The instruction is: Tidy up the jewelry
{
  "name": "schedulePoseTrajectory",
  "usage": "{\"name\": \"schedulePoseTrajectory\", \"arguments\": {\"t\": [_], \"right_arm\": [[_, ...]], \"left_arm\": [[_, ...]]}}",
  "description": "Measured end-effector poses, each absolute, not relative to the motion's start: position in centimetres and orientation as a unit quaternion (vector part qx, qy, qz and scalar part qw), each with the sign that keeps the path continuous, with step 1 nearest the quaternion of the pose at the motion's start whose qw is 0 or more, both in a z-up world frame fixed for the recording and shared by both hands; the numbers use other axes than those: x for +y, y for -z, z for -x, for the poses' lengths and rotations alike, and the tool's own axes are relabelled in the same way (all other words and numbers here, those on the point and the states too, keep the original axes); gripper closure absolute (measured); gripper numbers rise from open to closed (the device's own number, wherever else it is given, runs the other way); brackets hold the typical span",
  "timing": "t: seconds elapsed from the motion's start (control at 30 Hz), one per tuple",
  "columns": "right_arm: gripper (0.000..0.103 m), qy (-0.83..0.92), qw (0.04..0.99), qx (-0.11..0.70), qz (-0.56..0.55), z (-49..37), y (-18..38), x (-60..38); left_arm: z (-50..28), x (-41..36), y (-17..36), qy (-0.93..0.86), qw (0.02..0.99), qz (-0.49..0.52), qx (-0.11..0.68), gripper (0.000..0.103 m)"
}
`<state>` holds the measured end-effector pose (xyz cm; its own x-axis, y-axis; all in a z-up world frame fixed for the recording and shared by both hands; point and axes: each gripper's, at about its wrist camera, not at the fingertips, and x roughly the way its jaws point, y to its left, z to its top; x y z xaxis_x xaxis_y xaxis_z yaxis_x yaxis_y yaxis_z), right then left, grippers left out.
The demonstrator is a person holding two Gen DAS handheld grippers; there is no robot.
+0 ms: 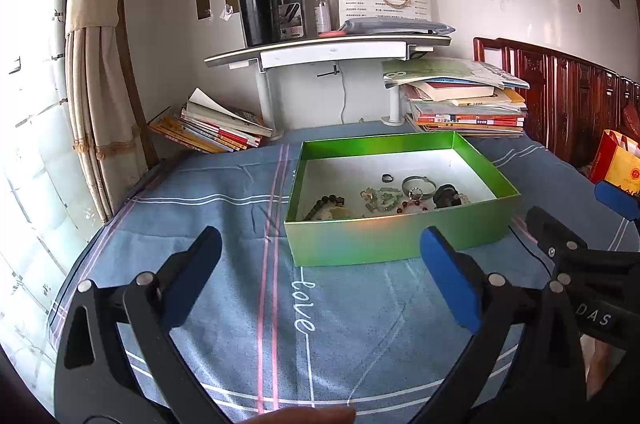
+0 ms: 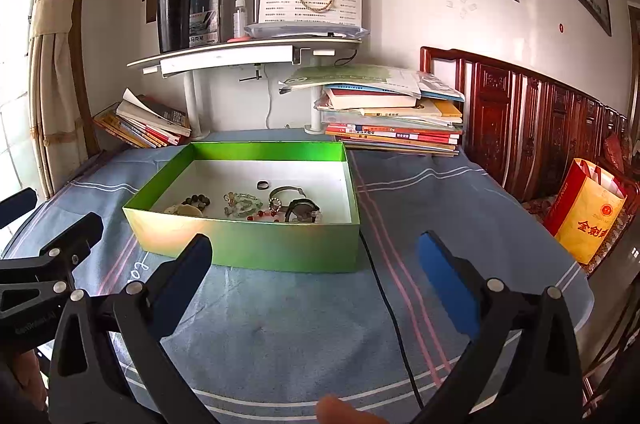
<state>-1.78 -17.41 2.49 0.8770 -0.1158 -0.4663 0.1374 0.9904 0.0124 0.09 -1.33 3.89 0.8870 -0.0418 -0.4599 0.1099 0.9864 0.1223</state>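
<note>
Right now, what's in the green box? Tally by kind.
In the green box:
Small dark ring: 1
Silver bangle: 1
Dark bead bracelet: 1
Pale green bead piece: 1
Red bead strand: 1
Black chunky piece: 1
Total: 6, as far as the cluster can be separated.

Green box (image 1: pixel 396 240) near wall hides lower parts of the jewelry pile (image 1: pixel 380 200); single pieces too small and tangled to tell apart. Yellow bag (image 1: pixel 618 168) cut by right picture edge. Book titles in stack (image 2: pixel 396 120) at desk's far edge unreadable.
</note>
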Motion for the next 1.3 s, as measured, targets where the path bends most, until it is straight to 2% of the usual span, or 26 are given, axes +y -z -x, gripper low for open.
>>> {"name": "schedulePoseTrajectory", "arguments": {"t": [1.3], "right_arm": [[0.003,0.065,0.967,0.246,-0.021,1.64,-2.08,-17.37]], "left_arm": [[-0.2,-1.08,-3.85,0.038,0.968,-0.073,0.237,0.004]]}}
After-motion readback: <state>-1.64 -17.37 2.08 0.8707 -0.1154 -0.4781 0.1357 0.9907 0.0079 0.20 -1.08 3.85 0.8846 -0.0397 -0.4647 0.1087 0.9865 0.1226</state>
